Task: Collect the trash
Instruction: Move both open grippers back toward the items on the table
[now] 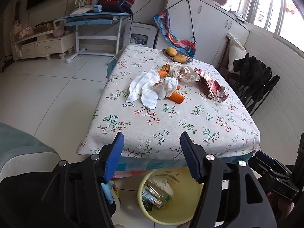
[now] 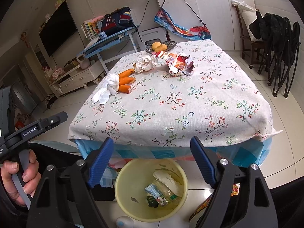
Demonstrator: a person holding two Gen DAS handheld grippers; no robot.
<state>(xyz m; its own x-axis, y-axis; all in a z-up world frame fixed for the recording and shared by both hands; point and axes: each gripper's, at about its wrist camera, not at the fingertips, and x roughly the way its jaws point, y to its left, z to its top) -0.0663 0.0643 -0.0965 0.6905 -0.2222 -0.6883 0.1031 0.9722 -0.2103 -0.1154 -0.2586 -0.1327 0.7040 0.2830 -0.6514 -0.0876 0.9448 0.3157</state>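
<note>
Grippers both stood wide and empty over the bin (image 2: 123,205) — left (image 1: 152,142), right (image 2: 152,148) — so I judged my next reach was the tissue (image 1: 146,87) on the table (image 1: 190,125).

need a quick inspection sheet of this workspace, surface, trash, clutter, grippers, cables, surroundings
surface: table under a floral cloth, near half bare
job's things: white tissues, crumpled paper and a torn red carton on the far half; yellow bin on the floor below the near edge, already holding a bottle, a small carton and tissue
clutter: carrots lying among the tissues; dish of mangoes at the far edge
grippers: left gripper and right gripper both open with nothing between the fingers, above the bin
cables: black cord hanging against the white cabinet
surroundings: blue desk with books and a backpack, folded black chairs
</note>
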